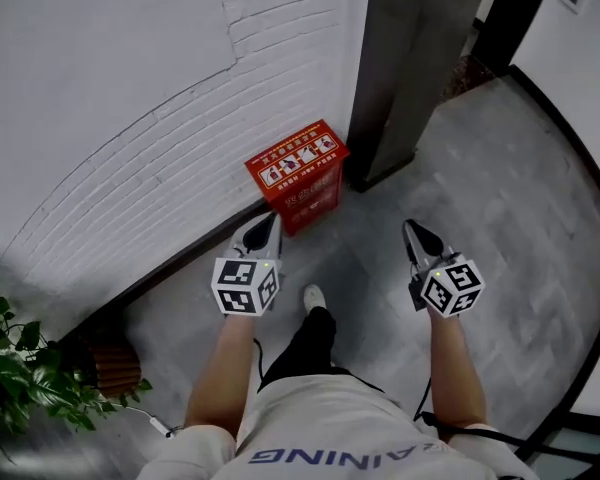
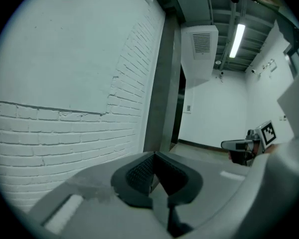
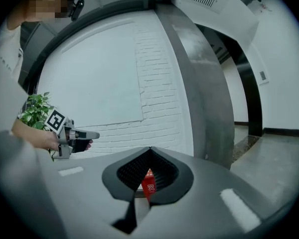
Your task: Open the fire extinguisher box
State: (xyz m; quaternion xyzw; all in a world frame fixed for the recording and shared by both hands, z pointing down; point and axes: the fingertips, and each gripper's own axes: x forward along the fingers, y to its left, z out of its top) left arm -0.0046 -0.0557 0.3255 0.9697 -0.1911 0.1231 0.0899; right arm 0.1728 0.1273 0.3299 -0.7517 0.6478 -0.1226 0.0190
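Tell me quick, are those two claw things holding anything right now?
Left gripper: jaws closed, empty.
Right gripper: jaws closed, empty; the red fire extinguisher box is ahead on the floor, untouched.

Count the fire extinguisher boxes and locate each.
1. The red fire extinguisher box stands on the floor against the white brick wall, beside the grey pillar. More may sit out of view.

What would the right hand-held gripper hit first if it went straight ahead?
Probably the white brick wall beside the grey pillar, above the red box; depth is hard to judge.
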